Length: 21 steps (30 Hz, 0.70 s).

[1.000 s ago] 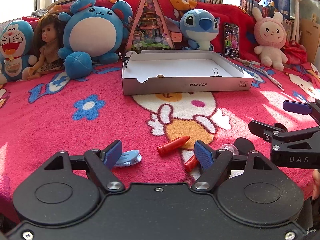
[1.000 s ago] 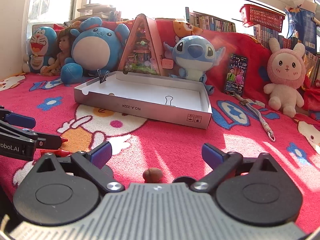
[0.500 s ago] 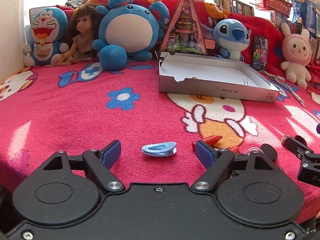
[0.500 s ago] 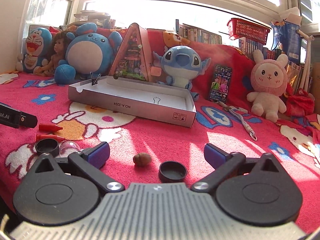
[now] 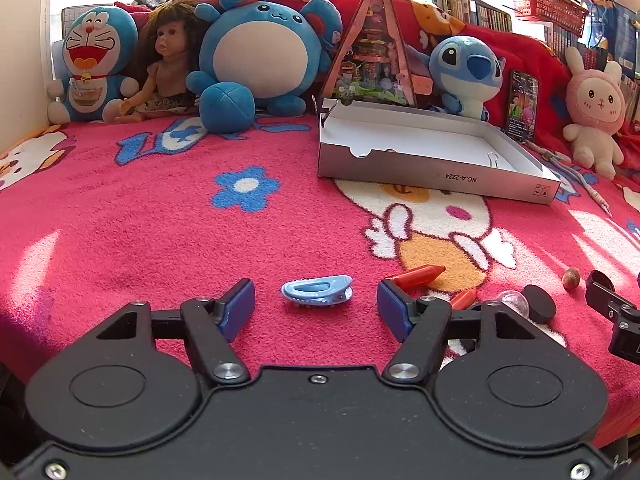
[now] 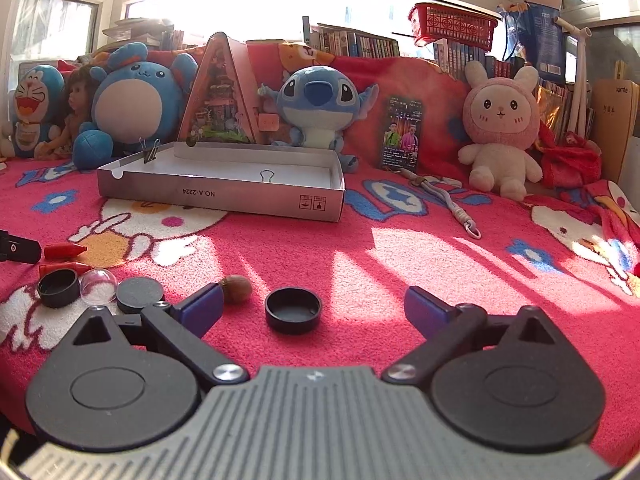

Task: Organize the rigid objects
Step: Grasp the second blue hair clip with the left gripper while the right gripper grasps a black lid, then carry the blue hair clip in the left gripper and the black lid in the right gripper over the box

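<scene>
A light blue hair clip (image 5: 318, 290) lies on the red blanket between the fingers of my left gripper (image 5: 316, 312). Its jaws are closing, and the pads stand clear of the clip on both sides. Two red crayons (image 5: 416, 274) lie just right of it. My right gripper (image 6: 314, 312) is open around a round black cap (image 6: 293, 309) without touching it. A brown nut (image 6: 237, 289) sits by its left pad. The shallow white box (image 6: 224, 196) stands farther back with a binder clip (image 6: 266, 176) inside.
Left of the right gripper lie a black disc (image 6: 140, 292), a clear dome (image 6: 98, 287) and another black cap (image 6: 59, 287). Plush toys (image 5: 256, 52), a doll and a triangular display line the back. A lanyard (image 6: 452, 204) lies right of the box.
My left gripper shifted left until the blue clip came between its fingers, and its jaws narrowed. In the right wrist view the black cap has come into sight between the fingers.
</scene>
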Each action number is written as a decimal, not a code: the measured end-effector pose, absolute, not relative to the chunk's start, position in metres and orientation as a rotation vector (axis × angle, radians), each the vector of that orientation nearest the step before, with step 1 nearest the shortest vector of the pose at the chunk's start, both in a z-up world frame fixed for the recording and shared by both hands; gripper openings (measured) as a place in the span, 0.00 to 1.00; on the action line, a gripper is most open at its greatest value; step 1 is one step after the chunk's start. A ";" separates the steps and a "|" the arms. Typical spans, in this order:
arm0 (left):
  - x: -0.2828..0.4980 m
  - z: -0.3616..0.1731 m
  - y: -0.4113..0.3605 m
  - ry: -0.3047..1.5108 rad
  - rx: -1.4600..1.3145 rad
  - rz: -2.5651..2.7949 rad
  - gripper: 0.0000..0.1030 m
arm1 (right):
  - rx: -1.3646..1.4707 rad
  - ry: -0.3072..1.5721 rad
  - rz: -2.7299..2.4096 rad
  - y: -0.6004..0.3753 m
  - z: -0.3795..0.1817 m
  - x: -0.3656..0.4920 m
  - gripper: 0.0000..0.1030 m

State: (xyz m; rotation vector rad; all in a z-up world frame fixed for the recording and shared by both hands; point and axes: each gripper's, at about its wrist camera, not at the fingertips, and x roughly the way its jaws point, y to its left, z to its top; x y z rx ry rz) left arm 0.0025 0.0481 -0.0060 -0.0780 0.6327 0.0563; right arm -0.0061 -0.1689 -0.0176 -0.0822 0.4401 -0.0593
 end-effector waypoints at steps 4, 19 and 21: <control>0.002 -0.006 0.048 0.630 -0.080 0.056 0.54 | -0.083 0.464 -0.050 -0.167 -0.021 -0.004 0.93; 0.000 -0.005 0.047 0.611 -0.094 0.051 0.35 | -0.072 0.487 -0.020 -0.161 -0.020 -0.001 0.51; 0.000 -0.005 0.046 0.606 -0.089 0.052 0.35 | -0.064 0.491 -0.024 -0.161 -0.020 0.000 0.42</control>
